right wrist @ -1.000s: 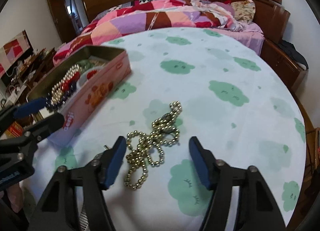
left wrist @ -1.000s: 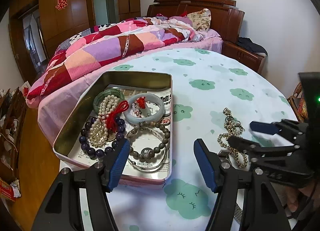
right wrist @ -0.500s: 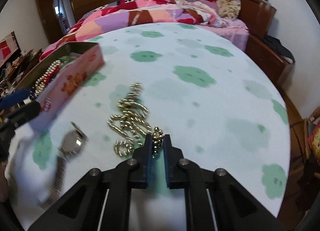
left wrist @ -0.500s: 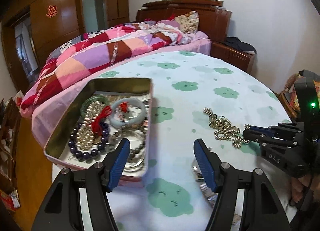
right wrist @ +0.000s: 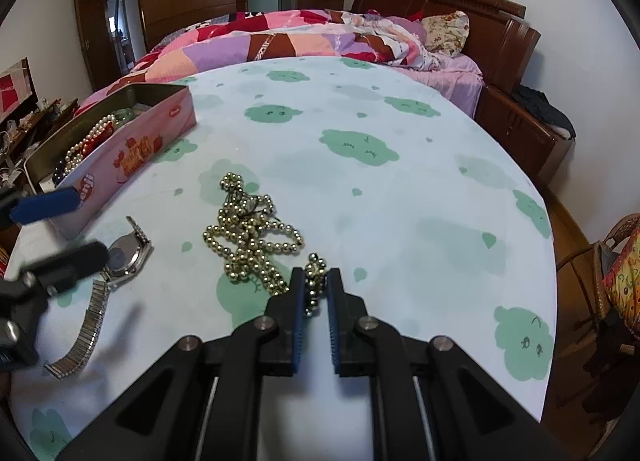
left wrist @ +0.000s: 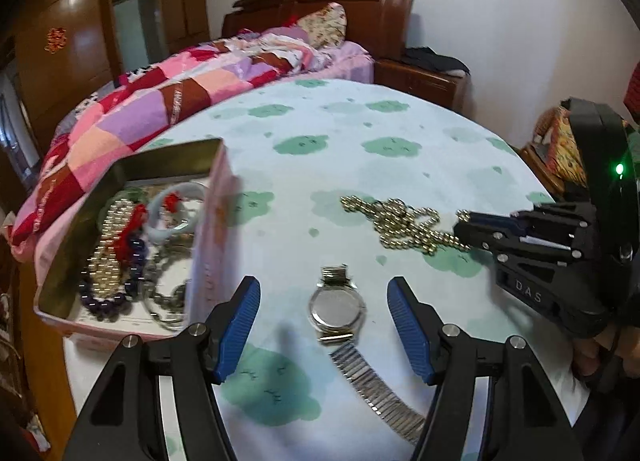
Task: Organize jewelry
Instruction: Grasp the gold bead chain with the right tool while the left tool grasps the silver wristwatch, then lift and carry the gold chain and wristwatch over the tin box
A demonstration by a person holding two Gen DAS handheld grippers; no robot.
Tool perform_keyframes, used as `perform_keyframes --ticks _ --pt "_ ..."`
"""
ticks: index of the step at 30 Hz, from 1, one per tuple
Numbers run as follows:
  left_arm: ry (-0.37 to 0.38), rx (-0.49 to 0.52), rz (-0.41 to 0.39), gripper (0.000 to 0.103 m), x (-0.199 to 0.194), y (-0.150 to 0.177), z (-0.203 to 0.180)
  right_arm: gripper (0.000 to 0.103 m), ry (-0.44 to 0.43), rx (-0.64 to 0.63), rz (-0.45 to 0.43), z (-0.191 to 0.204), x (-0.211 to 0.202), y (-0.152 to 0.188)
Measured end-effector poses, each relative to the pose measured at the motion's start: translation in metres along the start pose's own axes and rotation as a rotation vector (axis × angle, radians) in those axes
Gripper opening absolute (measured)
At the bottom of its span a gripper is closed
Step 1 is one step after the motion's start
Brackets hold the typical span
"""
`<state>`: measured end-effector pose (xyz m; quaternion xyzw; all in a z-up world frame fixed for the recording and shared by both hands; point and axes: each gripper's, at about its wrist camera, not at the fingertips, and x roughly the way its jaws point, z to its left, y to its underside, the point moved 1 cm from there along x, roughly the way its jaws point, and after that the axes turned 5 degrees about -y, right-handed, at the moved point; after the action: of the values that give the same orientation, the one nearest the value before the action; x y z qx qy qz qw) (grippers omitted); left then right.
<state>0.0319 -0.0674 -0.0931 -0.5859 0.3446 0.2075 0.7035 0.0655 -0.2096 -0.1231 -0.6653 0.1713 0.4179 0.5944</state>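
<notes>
1. My right gripper (right wrist: 315, 288) is clamped on one end of the gold bead necklace (right wrist: 250, 235); the rest lies on the table (right wrist: 400, 197).
2. My left gripper (left wrist: 323, 327) is wide apart around the watch (left wrist: 337, 308), beside the tin (left wrist: 208, 245).

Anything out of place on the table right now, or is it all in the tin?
Two pieces lie loose outside the tin: the gold bead necklace, tangled, one end pinched in the right gripper, and the wristwatch between the open left gripper's fingers.
</notes>
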Motion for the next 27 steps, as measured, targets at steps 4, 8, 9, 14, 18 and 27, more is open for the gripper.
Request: perform_keyframes --ticks 4,8,9,14,18,27 --pt "0.014 0.008 0.041 0.066 0.013 0.002 -0.004 0.013 -0.004 -0.002 0.000 0.000 0.001 -0.001" --pt "0.034 0.016 0.072 0.060 0.023 0.003 -0.007 0.013 -0.004 -0.009 -0.001 0.001 0.001 0.000" --pt "0.041 0.015 0.083 0.058 0.025 0.003 -0.007 0.013 -0.003 -0.010 -0.001 0.001 0.001 0.000" --pt "0.063 0.000 0.109 0.054 0.030 0.004 -0.005 0.013 -0.004 -0.014 -0.001 0.002 0.001 0.000" --pt "0.076 0.012 0.097 0.037 0.028 0.005 -0.006 0.013 -0.005 -0.012 -0.001 0.002 0.001 0.000" --pt "0.073 -0.013 0.024 0.037 0.010 0.004 0.000 0.013 -0.026 0.012 -0.035 0.001 -0.004 -0.001"
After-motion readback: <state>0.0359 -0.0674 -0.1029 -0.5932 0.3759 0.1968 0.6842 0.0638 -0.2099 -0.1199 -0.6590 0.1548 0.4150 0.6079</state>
